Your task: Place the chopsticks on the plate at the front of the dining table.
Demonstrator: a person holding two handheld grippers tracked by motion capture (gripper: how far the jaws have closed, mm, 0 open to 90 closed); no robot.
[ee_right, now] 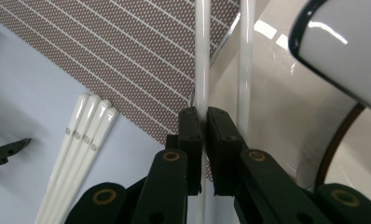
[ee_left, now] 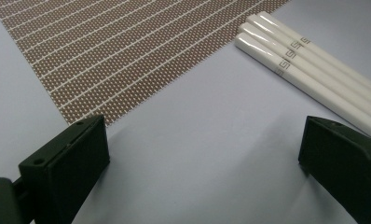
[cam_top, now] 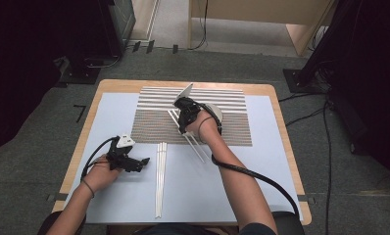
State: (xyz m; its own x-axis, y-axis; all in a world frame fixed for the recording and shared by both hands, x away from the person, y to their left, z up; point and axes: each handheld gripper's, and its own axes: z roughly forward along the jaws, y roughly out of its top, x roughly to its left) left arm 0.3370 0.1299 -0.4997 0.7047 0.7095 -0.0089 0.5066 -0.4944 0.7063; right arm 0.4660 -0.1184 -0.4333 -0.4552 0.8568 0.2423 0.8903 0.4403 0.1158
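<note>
One thin white glossy chopstick point(ee_right: 202, 70) is clenched in the right tool point(ee_right: 205, 135); keep it level above the brown woven placemat point(ee_right: 104, 56). The left tool point(ee_left: 202, 154) rests released.

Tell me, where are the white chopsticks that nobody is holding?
In the high view, the loose white chopsticks lie on the pale sheet near the table's middle, just below the striped mat, right of the left hand-held gripper.
</note>
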